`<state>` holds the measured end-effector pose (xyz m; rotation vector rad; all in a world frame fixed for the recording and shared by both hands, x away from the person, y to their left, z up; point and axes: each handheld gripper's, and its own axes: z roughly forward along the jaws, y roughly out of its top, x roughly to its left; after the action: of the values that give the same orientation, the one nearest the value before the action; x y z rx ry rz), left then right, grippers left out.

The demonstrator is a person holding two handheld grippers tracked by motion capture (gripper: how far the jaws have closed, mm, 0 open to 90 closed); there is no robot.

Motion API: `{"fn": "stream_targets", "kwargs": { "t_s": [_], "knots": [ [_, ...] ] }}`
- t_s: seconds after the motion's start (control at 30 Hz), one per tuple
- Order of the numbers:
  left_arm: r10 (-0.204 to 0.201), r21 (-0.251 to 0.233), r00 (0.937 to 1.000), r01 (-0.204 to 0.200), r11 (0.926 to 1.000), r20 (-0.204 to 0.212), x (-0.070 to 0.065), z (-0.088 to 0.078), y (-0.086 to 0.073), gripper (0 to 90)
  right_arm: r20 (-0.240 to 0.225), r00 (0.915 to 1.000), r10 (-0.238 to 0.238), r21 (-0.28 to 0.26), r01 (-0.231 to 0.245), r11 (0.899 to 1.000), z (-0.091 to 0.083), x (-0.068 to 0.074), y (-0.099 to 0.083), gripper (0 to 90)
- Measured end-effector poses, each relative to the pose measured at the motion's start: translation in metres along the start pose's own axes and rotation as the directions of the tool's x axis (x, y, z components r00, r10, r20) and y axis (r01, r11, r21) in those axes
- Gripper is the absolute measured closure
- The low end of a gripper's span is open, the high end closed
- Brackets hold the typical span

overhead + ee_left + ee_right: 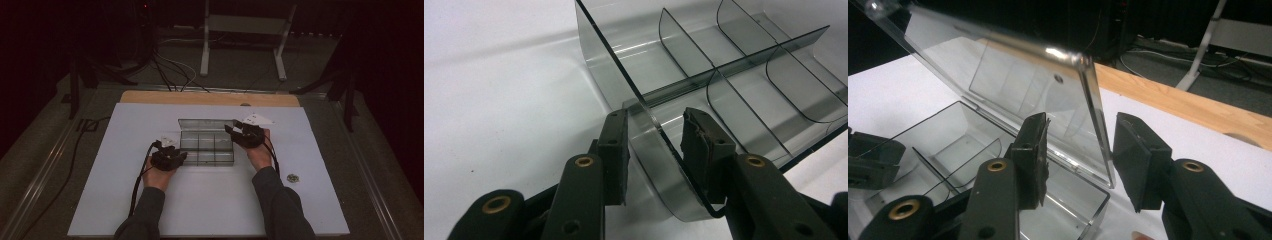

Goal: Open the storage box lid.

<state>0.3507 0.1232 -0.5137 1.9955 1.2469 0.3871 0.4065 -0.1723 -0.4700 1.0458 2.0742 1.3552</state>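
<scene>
On the white sheet (125, 200) that covers the bench, near its middle, sits one clear smoky plastic organiser box (206, 149), and I have a pair of jaws at each end of it. My left gripper (170, 159) is at the box's near left corner: in the left gripper view the left gripper (655, 150) has its two jaws standing either side of the box's left wall (649, 135), one outside and one inside, at the rounded near corner; the inner pad looks to touch the plastic while a gap shows at the outer pad, so I would call these jaws partly open around the wall, not clamped. My right gripper (245, 134) is at the far right corner, where the hinged lid (998, 75) stands tilted up from the far edge. In the right gripper view the right gripper (1082, 160) has its jaws straddling the lid's right edge with clear space on both sides, so they are open around it. I count six compartments in the tray, two rows of three, split by one long divider and curved cross dividers, and I see nothing in them. One small round coin-like object (293, 177) lies on the sheet to the right of my right forearm, well apart from the box. Beyond the sheet a strip of wooden benchtop (210, 98) shows, then cables (170, 70) and one white metal stand (245, 30) on the floor. I can read no brand, label or writing anywhere.
</scene>
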Motion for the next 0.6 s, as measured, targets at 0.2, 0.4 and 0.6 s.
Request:
{"fn": "stream_targets", "kwargs": {
  "t_s": [0.2, 0.4, 0.6],
  "knots": [
    [-0.004, 0.004, 1.0, 0.004, 1.0, 0.002, -0.003, -0.002, -0.002, 65.9, -0.001, 0.9997, 0.023, 0.018, -0.023, 1.0, 0.006, -0.003, -0.004, 59.3],
    [-0.017, 0.0, 0.9998, 0.017, 0.9998, 0.012, -0.003, -0.003, -0.003, 65.5, -0.001, 0.9997, 0.025, 0.015, -0.025, 1.0, 0.008, -0.006, -0.006, 61.8],
    [-0.011, 0.005, 0.9998, 0.011, 0.9999, 0.019, -0.004, -0.003, -0.003, 65.5, 0.011, 0.9999, 0.01, 0.057, -0.011, 0.998, 0.014, -0.008, -0.011, 62.7]
  ]
}}
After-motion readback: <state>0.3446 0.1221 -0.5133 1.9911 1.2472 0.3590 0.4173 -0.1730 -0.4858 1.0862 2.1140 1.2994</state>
